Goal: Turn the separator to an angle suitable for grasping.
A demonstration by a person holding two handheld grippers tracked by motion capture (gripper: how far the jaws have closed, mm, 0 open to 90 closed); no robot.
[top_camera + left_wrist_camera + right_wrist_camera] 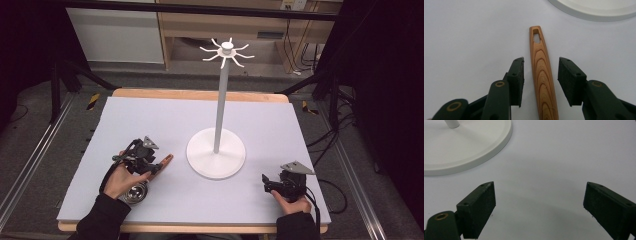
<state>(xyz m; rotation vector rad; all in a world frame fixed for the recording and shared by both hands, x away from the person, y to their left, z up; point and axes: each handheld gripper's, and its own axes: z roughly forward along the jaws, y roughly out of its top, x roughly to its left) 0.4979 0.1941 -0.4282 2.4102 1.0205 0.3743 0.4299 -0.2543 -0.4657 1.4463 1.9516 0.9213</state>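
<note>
A utensil lies on the mat at the front left, its wooden handle (165,161) pointing toward the stand and its metal bowl (135,193) under the person's left hand. In the left gripper view the handle (542,75), with a hanging slot at its tip, runs between the pads with a gap on each side. My left gripper (154,165) (541,61) is open around it. My right gripper (266,181) (539,186) rests open at the front right, with only bare mat between its jaws.
A white stand rises mid-table on a round base (216,152) (596,12) (461,145), with a ring of hooks (227,50) on top of its pole. The lavender mat (150,115) covers the wooden table. Cables and frame rails lie on the floor around it.
</note>
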